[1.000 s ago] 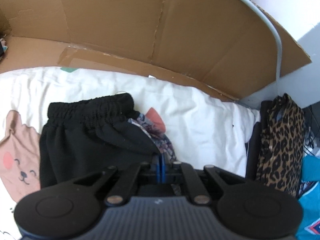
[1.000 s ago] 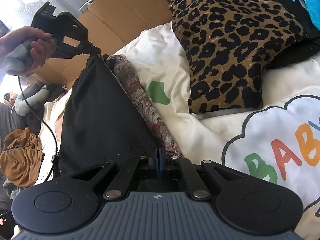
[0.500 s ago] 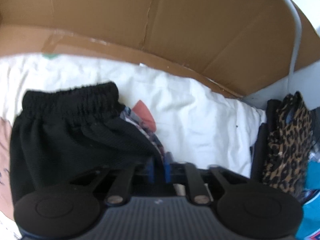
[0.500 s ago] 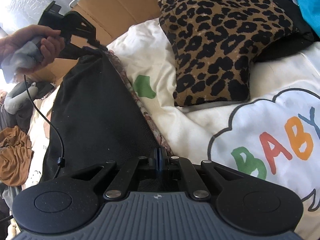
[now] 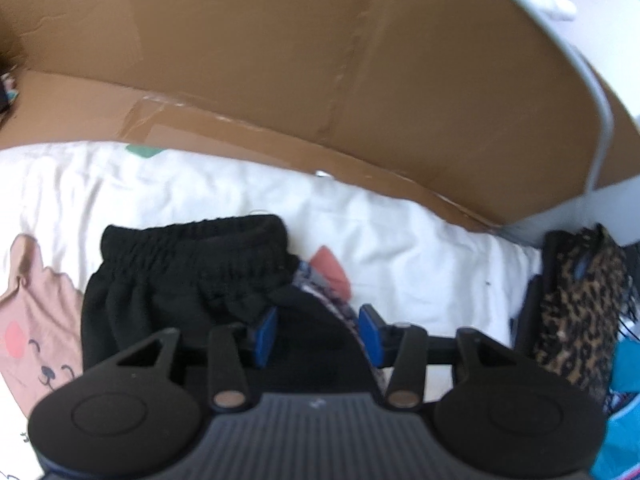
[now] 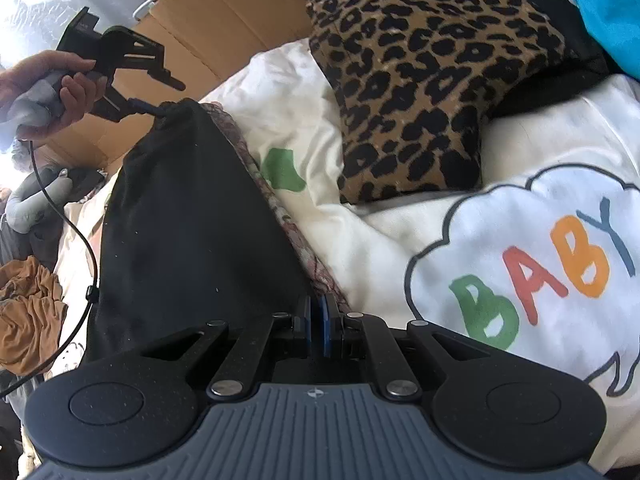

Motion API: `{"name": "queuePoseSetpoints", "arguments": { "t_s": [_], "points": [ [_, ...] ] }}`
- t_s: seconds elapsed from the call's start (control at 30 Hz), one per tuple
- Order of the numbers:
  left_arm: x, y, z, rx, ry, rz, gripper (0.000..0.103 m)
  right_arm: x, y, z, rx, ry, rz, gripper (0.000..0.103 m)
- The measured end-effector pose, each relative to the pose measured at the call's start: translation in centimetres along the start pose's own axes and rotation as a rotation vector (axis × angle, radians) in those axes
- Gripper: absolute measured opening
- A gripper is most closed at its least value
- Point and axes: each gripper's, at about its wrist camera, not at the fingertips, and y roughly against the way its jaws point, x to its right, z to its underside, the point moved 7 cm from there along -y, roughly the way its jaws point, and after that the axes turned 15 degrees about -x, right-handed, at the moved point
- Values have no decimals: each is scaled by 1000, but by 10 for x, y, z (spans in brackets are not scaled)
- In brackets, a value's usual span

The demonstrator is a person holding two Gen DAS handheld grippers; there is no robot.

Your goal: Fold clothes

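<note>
Now spreading wide after pinching shut a moment ago: left gripper (image 5: 318, 330), blue pads apart, black shorts (image 5: 188, 280) lying loose between and just ahead, waistband farthest. Right gripper (image 6: 316, 330) clamping the shorts' near edge. Stretching lengthwise from right gripper toward left gripper, on top of a patterned garment (image 6: 280, 208), on the white quilt (image 6: 400, 232). Judging right gripper better placed for carrying that end over.
</note>
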Motion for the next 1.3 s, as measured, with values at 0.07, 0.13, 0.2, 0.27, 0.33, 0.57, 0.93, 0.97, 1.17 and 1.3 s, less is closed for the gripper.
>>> {"name": "queuePoseSetpoints", "arguments": {
  "t_s": [0.07, 0.13, 0.2, 0.27, 0.33, 0.57, 0.93, 0.97, 1.17, 1.3],
  "points": [
    [-6, -7, -3, 14, 31, 1, 50, 1, -1, 2, -5, 4, 2, 4],
    [-10, -15, -4, 23, 57, 3, 49, 3, -2, 5, -9, 3, 5, 4],
    [-13, -22, -6, 27, 82, 4, 46, 5, -3, 7, -13, 2, 9, 5],
    [-15, -27, -8, 29, 103, 7, 37, 6, -5, 8, -18, 4, 18, 7],
    [-15, -30, -9, 16, 97, -1, 22, 7, -5, 8, -21, 8, 25, 7],
    [-3, -27, -18, 39, 0, 37, 17, 10, -6, 5, -43, 0, 54, 5],
    [20, 7, 2, 30, -130, 65, 39, -10, 17, 9, 26, -3, 19, 4],
    [23, 10, 6, 24, -151, 57, 39, -13, 18, 10, 34, 6, 14, 4],
    [30, 26, 34, 3, -285, 6, 39, -17, 26, 10, 76, -1, -14, 4],
    [23, 34, 52, -13, -352, -49, 39, -16, 30, 11, 104, -31, -48, 4]
  ]
}}
